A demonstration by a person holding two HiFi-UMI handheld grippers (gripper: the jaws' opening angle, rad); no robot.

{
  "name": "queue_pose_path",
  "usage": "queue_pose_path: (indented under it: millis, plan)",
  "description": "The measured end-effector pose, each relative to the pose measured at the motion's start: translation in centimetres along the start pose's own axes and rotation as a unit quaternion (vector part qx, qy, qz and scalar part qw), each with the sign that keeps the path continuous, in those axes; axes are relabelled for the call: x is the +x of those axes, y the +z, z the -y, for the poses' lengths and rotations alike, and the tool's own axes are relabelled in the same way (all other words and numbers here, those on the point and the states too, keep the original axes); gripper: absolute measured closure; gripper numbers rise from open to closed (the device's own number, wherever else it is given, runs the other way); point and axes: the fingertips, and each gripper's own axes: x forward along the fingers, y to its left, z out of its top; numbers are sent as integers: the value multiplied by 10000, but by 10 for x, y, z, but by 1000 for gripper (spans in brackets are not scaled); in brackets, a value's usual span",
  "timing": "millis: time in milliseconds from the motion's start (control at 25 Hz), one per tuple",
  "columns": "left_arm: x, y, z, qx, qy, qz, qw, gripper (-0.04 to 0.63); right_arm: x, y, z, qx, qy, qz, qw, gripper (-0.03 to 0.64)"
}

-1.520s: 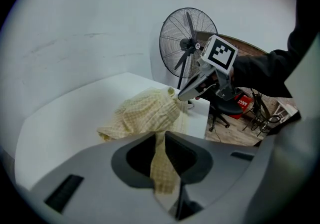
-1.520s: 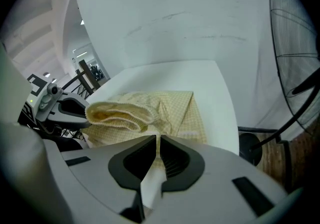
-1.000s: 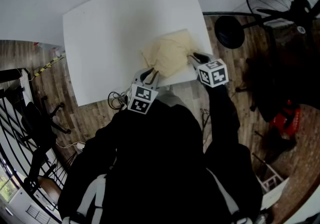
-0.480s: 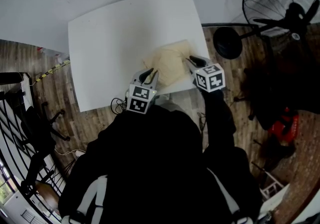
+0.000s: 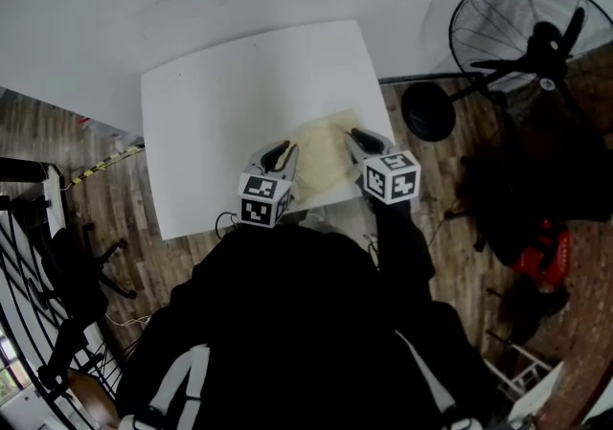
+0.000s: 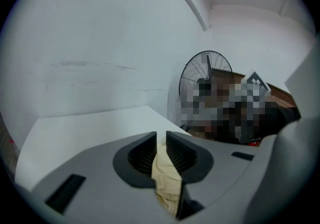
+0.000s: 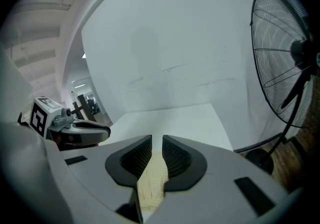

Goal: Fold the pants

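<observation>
Left tool (image 5: 280,147), right tool (image 5: 356,137) clamp pants (image 5: 321,158), apparently raised higher than before.

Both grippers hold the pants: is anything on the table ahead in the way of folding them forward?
Nothing visible. The left gripper and right gripper each clamp the pants, and the table beyond them lies bare to its far edge.

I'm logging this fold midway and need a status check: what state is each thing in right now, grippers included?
pants: bunched on the near right part of the table, pinched by both grippers.
left gripper: shut on the pants.
right gripper: shut on the pants.
fan: upright on the floor beside the table; whether it is running cannot be told.
</observation>
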Motion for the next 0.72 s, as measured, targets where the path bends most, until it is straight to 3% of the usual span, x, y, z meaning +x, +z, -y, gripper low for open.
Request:
queue_pose_path:
  millis: [160,320,720]
  plan:
    - [-9,23,-12,-148,31,312,9994,562,-7,26,-18,137,-73,454,9988,557]
    - [-23,44,-22,-243,37,557,9981,592,-14,52,-41,175,-109,937,9954,608]
    - [-59,93,-43,-236,62,1156,9930,593,-26,109,-96,59,-205,1883,9819,614]
